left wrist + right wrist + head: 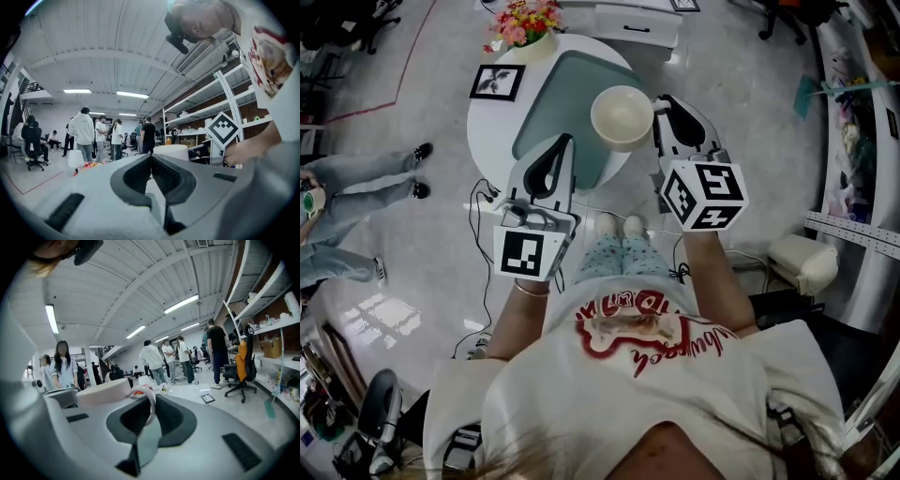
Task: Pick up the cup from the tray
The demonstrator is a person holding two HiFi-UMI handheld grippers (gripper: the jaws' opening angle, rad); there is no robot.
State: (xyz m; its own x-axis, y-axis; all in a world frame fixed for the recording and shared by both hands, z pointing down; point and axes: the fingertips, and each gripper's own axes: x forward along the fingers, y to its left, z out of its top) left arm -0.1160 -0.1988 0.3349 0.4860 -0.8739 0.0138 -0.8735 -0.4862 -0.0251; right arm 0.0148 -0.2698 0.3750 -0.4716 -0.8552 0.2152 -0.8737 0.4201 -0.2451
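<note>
The right gripper (151,401) has its jaws nearly together, pinching the thin looped handle (150,409) of the cream-coloured ceramic cup (102,391), whose body sits just to the left of the jaws in the right gripper view. From the head view the right gripper (660,109) holds that cup (622,116) mouth up over the right edge of the grey-green rectangular tray (567,98), which lies on a small round white table (490,131). The cup looks large against the tray, so it seems already raised clear of it, though no view shows its base. The left gripper (566,142) hangs over the tray's near edge with its jaws pressed together on nothing, as the left gripper view (151,157) confirms. The pick-up appears to be at the lifting stage. The next move calls for a steady, level rise with the pinch kept firm, since a thin handle lets a cup swing or tip.
</note>
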